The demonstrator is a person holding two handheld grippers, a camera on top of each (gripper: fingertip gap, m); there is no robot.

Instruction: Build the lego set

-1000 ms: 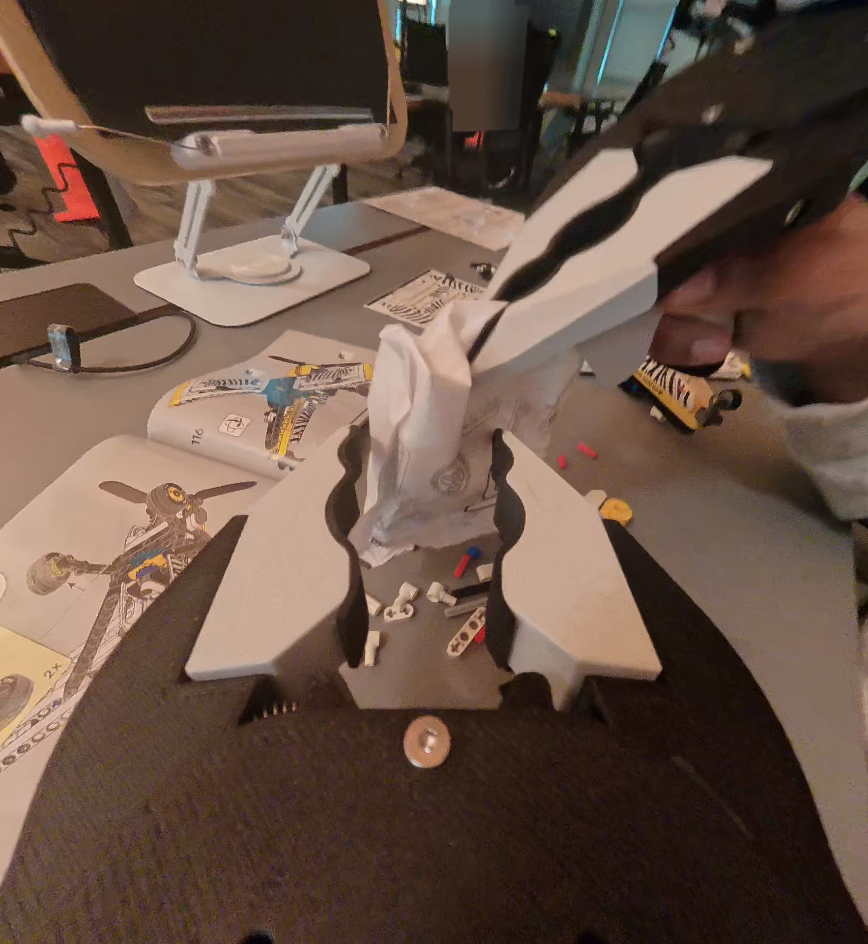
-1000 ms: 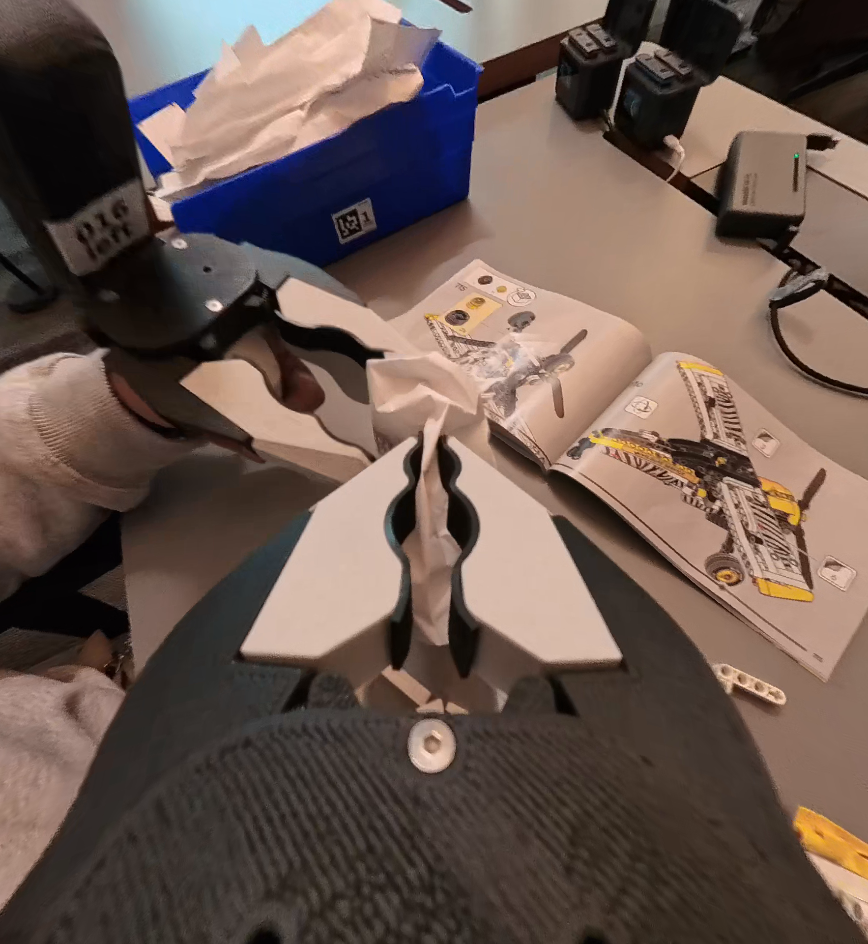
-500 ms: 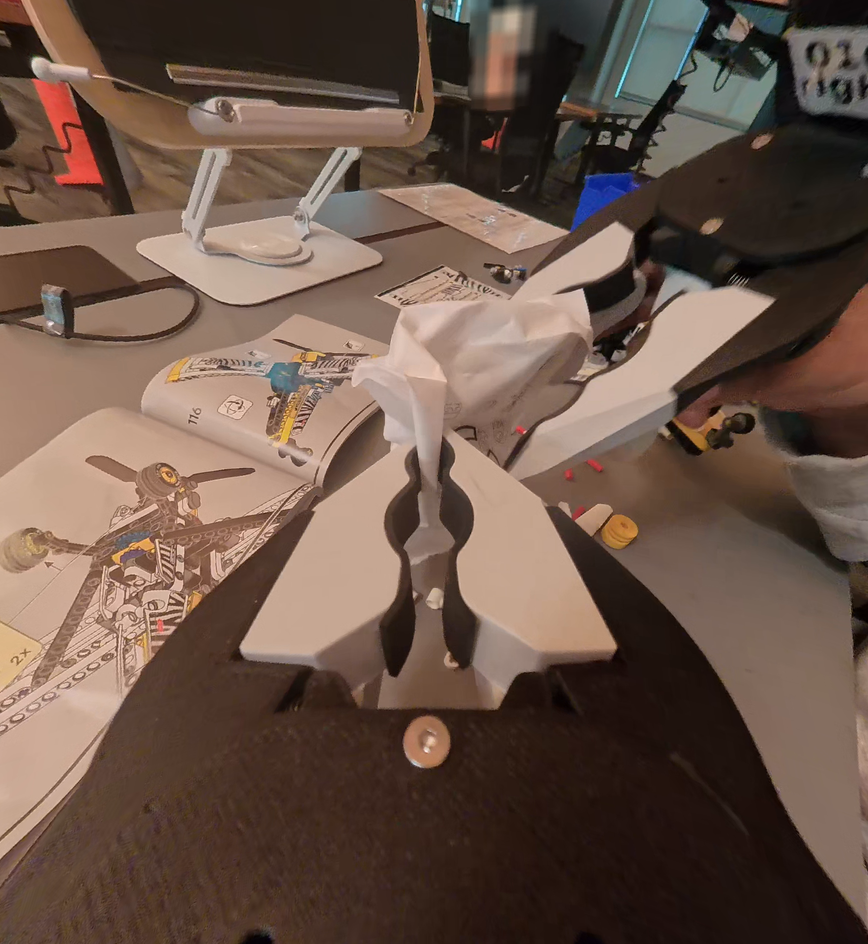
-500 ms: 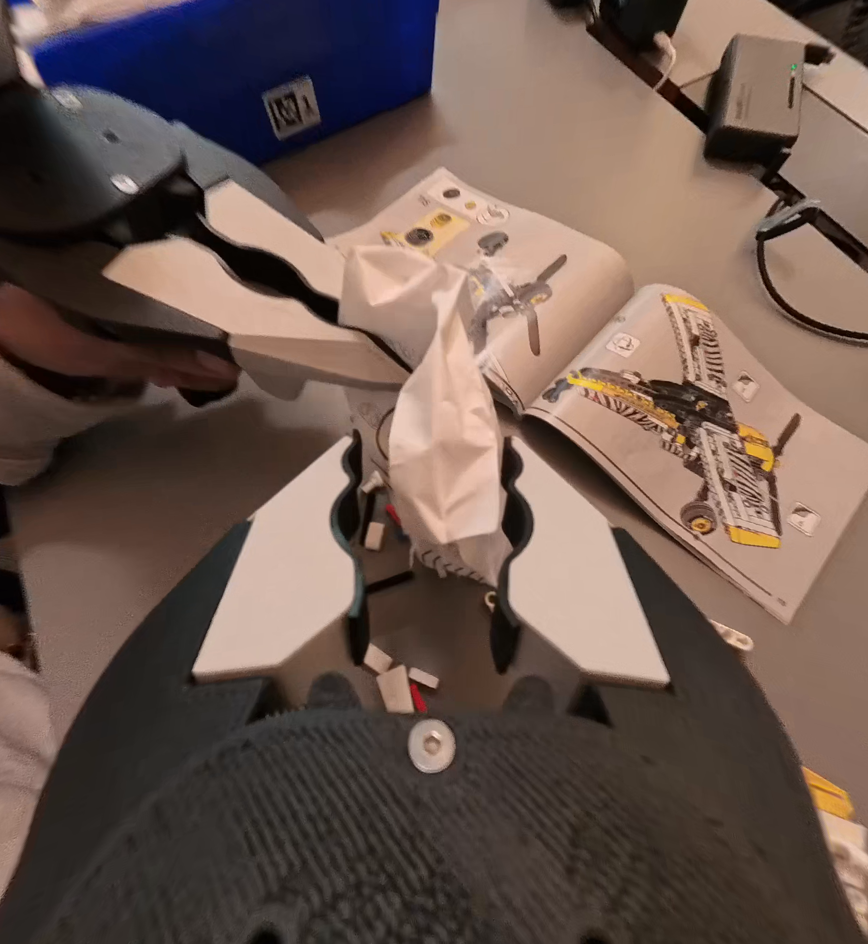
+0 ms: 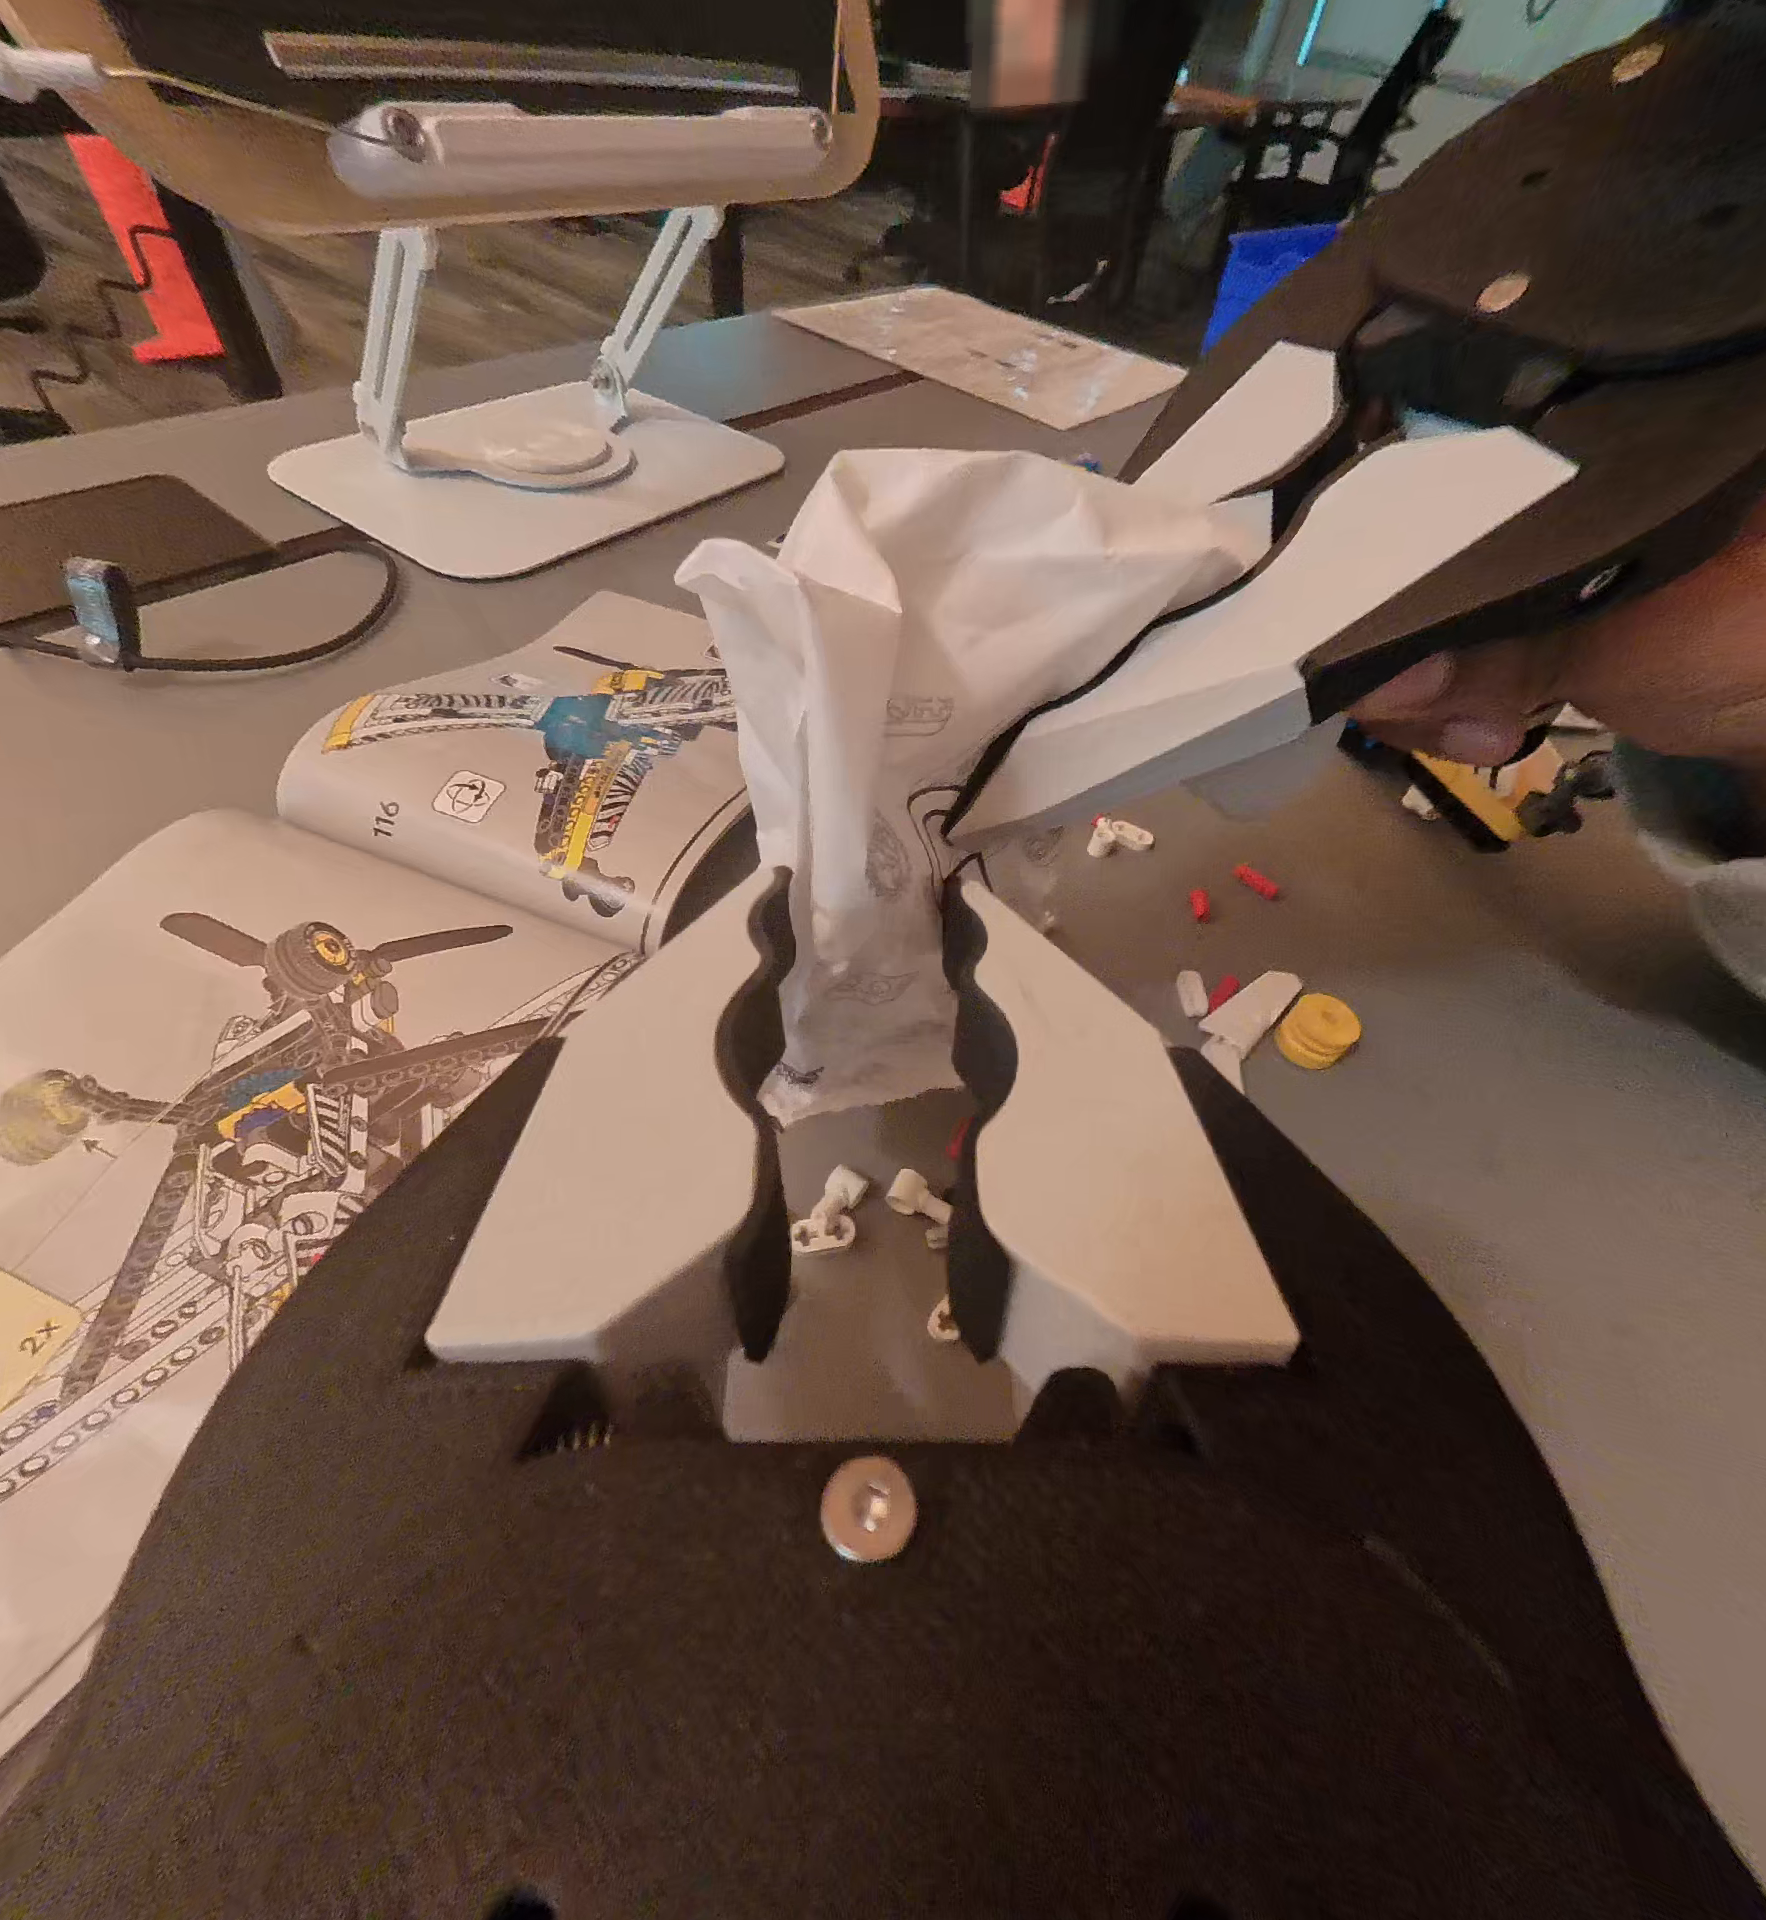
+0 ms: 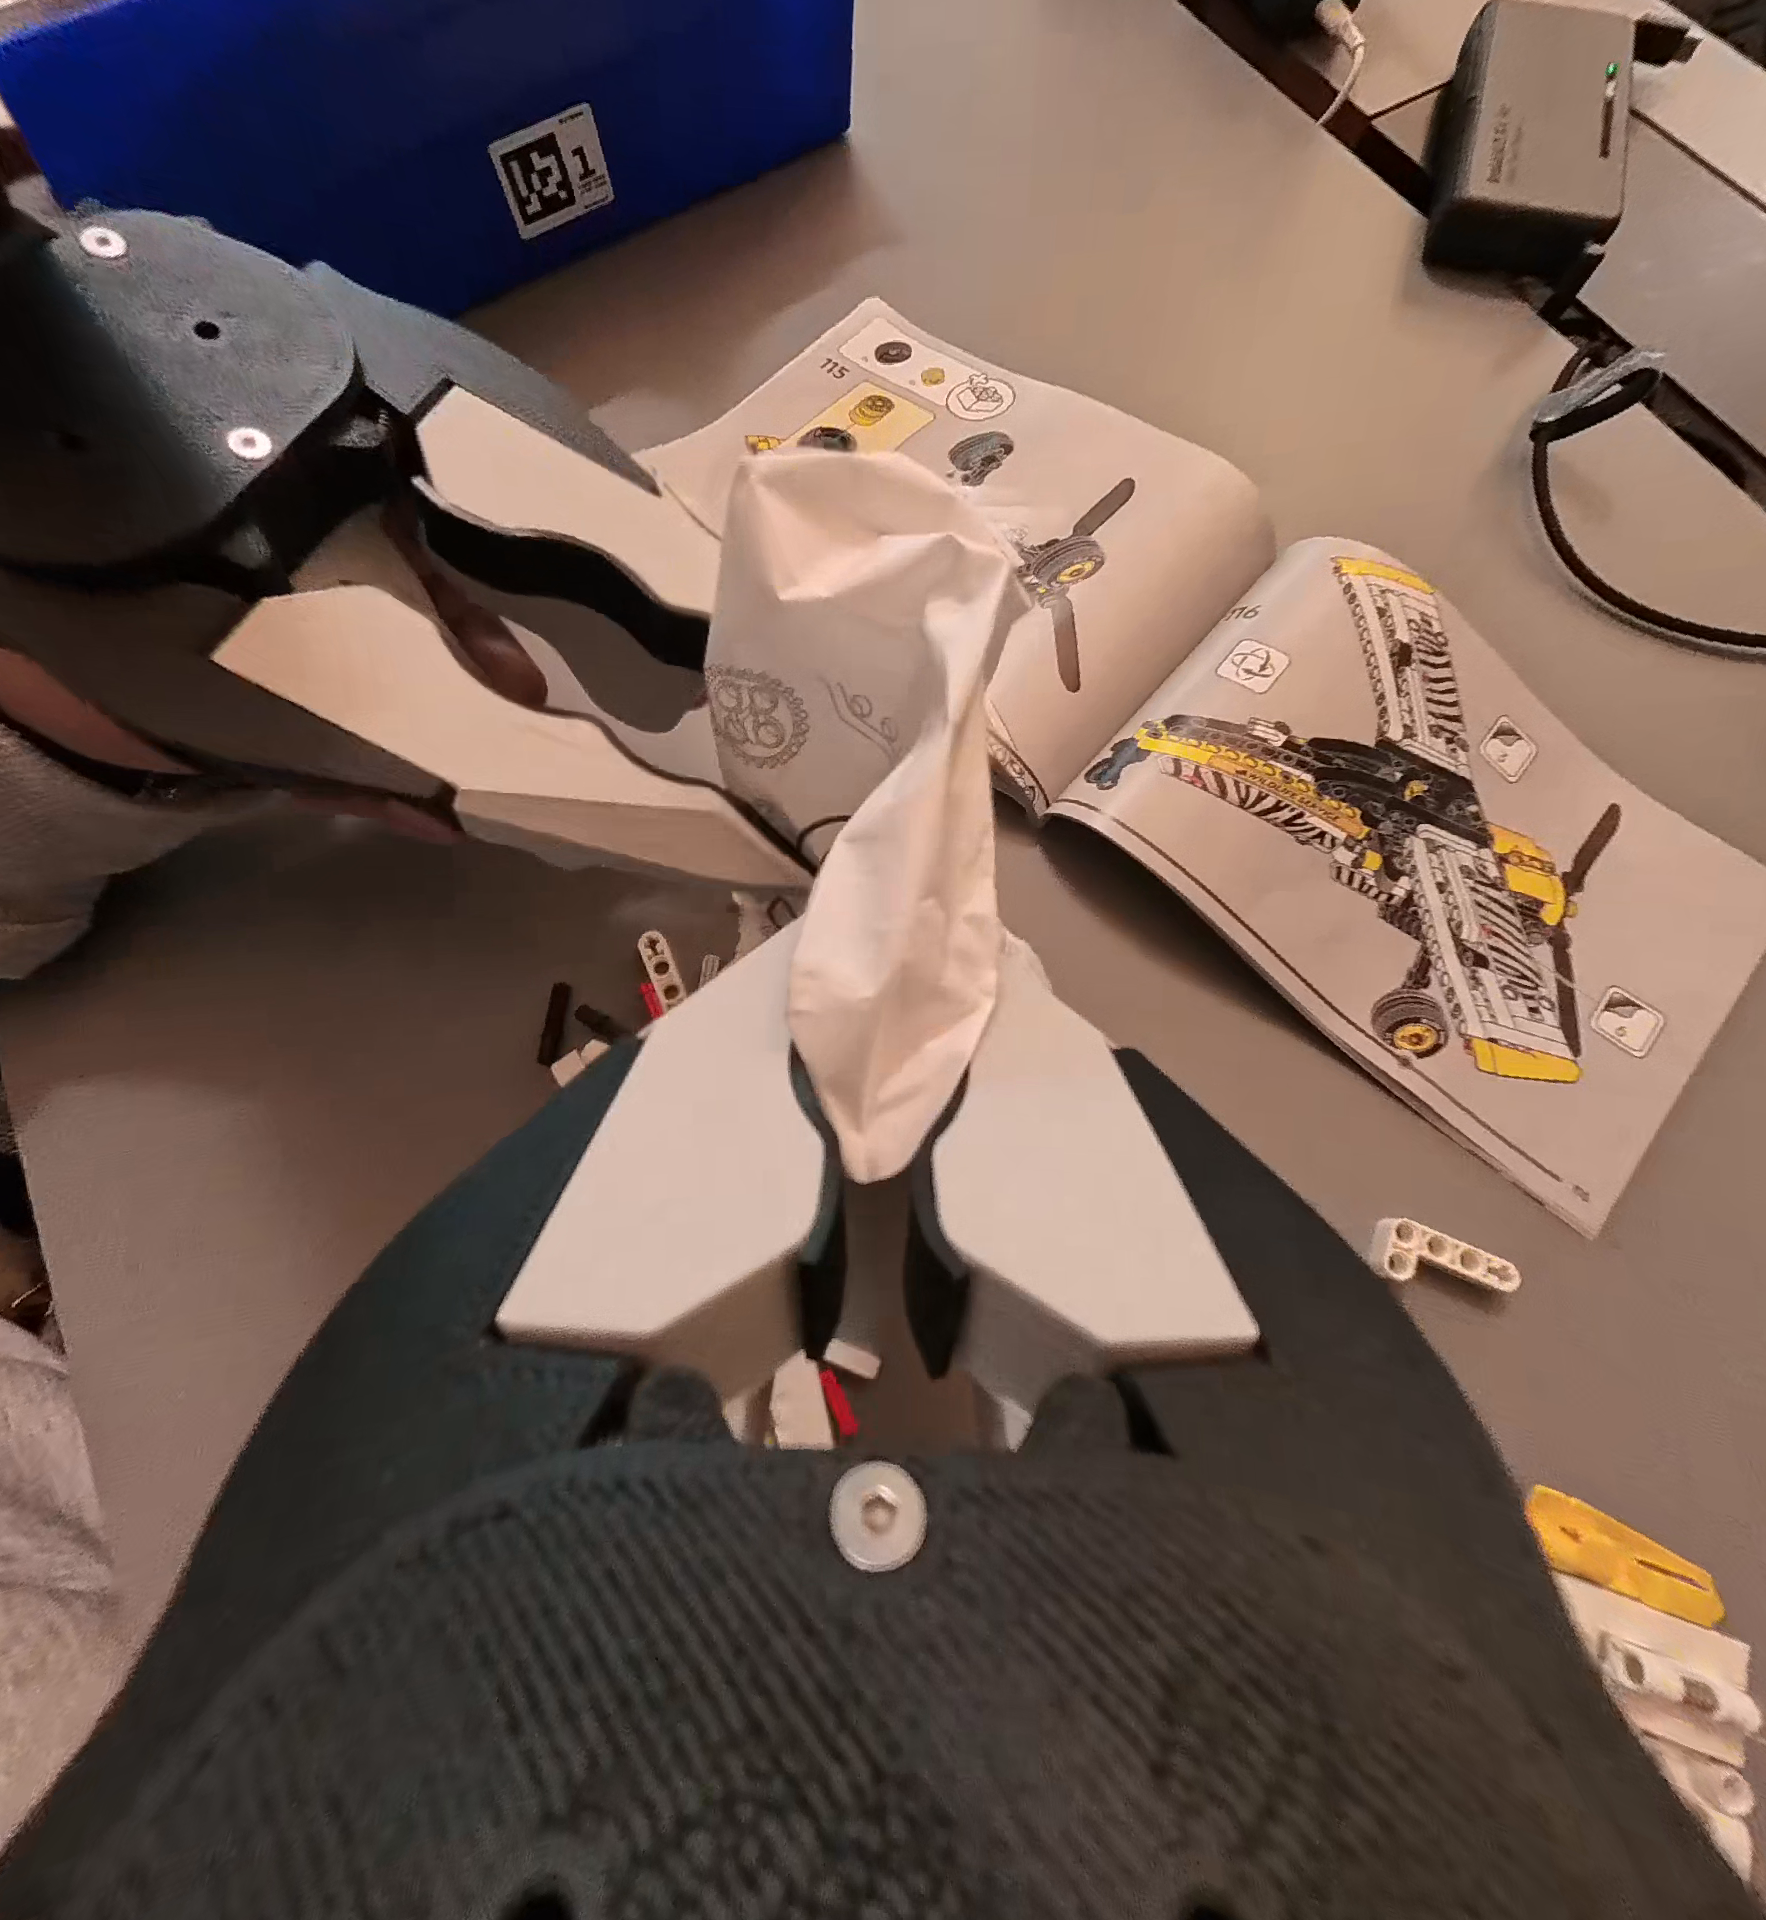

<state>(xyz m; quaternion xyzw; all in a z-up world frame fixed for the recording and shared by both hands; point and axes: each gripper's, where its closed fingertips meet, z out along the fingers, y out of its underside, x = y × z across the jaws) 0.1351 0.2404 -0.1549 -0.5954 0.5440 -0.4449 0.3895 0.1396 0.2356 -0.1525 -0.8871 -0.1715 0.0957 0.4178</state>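
Observation:
A crumpled white paper parts bag (image 5: 962, 623) hangs above the grey table, also in the right wrist view (image 6: 858, 727). My right gripper (image 6: 900, 956) is shut on one twisted end of it; it shows at the upper right of the left wrist view (image 5: 983, 800). My left gripper (image 5: 863, 904) is open, its fingers either side of the bag's lower end; it shows in the right wrist view (image 6: 723, 686). Small white connectors (image 5: 837, 1210), red pins (image 5: 1232, 894) and a yellow round piece (image 5: 1320, 1029) lie loose below. The open instruction booklet (image 5: 443, 831) (image 6: 1378, 831) lies beside them.
A partly built yellow striped model (image 5: 1471, 800) sits behind the right hand. A white L-shaped beam (image 6: 1445, 1252) and yellow and white parts (image 6: 1627, 1558) lie right. A blue bin (image 6: 391, 125), black box (image 6: 1523, 145), cable (image 6: 1637, 520) and laptop stand (image 5: 526, 468) ring the table. The tips of both grippers are at nearly the same place. Both grippers' tips are roughly 15 centimeters from the yellow round piece (image 5: 1320, 1029).
Half a second ago my left gripper was shut on the bag and my right was open. Now the right has closed on the bag and the left has opened.

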